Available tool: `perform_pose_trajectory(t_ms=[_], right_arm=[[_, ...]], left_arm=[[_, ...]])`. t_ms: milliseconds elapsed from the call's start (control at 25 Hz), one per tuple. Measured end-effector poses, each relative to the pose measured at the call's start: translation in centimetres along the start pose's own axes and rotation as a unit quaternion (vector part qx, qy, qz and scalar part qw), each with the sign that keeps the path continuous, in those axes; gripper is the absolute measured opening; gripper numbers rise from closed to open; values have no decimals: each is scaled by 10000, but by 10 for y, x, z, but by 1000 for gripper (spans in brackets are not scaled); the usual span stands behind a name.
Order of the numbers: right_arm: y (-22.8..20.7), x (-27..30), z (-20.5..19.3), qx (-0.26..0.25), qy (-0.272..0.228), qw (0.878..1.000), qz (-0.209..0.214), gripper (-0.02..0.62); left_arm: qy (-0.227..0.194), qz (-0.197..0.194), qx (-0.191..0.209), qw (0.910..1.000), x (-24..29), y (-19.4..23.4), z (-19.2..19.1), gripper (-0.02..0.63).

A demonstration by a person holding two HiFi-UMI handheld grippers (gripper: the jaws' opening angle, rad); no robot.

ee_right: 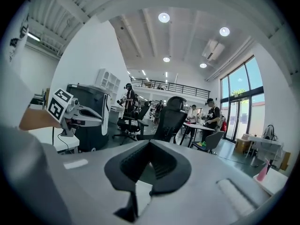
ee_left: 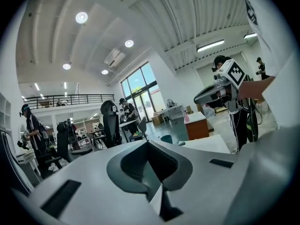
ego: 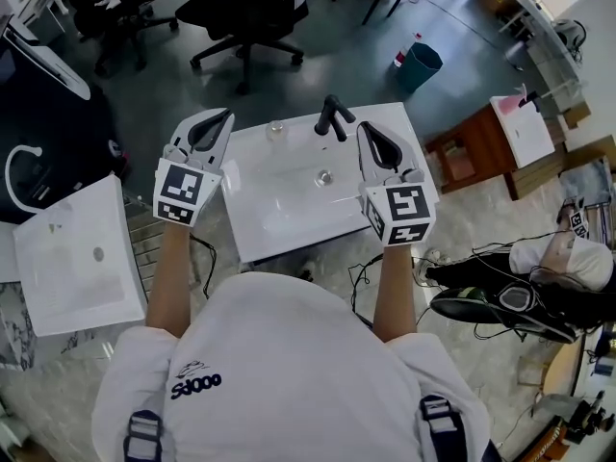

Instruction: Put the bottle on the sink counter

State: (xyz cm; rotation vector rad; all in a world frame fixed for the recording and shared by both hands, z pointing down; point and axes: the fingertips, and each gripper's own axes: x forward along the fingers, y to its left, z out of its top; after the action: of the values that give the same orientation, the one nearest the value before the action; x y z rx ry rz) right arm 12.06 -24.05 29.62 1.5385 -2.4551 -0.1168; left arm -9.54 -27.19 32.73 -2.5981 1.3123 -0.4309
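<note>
- Left gripper (ego: 223, 118) hangs above the sink counter's (ego: 260, 239) left edge, its jaws clenched together on nothing, as the left gripper view shows.
- Right gripper (ego: 366, 131) hangs above the right edge, likewise pinched closed and empty.
- The bottle (ego: 276, 130), small and clear, sits at the back edge just left of the black faucet (ego: 332, 115), apart from both grippers.
- Placing looks done. To retreat well, draw both grippers toward the front edge and never sweep across the back.
</note>
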Motion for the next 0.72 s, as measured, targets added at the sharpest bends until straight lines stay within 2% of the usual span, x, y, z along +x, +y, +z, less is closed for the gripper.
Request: perform_pose_trajectory(t_ms=[120,440,720], right_arm=[[2,0,14,80,-122,9998,132,11],[8,-2,28,33,-259,9993,263,9],[8,-2,25,-183,-117,9994,285,9]], left_arm=[[42,-58,108,9999,-4,-1,10,6],[-243,-278,195,9991,-6,-14,36,6],[-244,-352,154,9990,-2,-21,36,6]])
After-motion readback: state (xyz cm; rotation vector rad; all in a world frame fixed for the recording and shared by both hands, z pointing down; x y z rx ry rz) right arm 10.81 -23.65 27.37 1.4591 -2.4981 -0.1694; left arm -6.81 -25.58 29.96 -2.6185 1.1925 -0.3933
